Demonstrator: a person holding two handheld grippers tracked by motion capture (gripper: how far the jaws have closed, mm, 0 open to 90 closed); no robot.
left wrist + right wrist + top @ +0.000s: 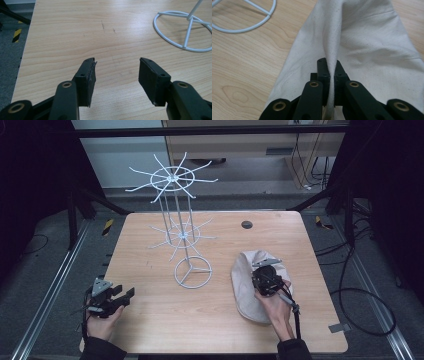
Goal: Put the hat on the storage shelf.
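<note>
Your right tool [331, 67] is clamped on the cream cloth hat [245, 285], a raised fold of the fabric pinched tight between its two black jaws, and the right gripper view shows that fold running up from the jaws like a ridge. The hat lies on the right half of the wooden surface [200, 320], toward your edge, with your right hand [275, 305] behind the tool and the tool sitting on top of the fabric. The hat's near rim reaches down beside your hand, and its far end rounds off toward the middle of the surface

Your left tool [116, 75] stands apart, jaws wide with bare wood showing between the pads, nothing held. In the high view it sits at the near left corner of the surface, your left hand [102, 317] wrapped round it, well apart from the hat

Between the two tools stands the white wire rack [175, 220], upright on its ring base [193, 272], with two tiers of spokes fanning out from the central posts. The ring base rests just left of the hat, near it but not touching. A small dark round disc [246, 224] lies on the far side of the surface, beyond the hat
</note>
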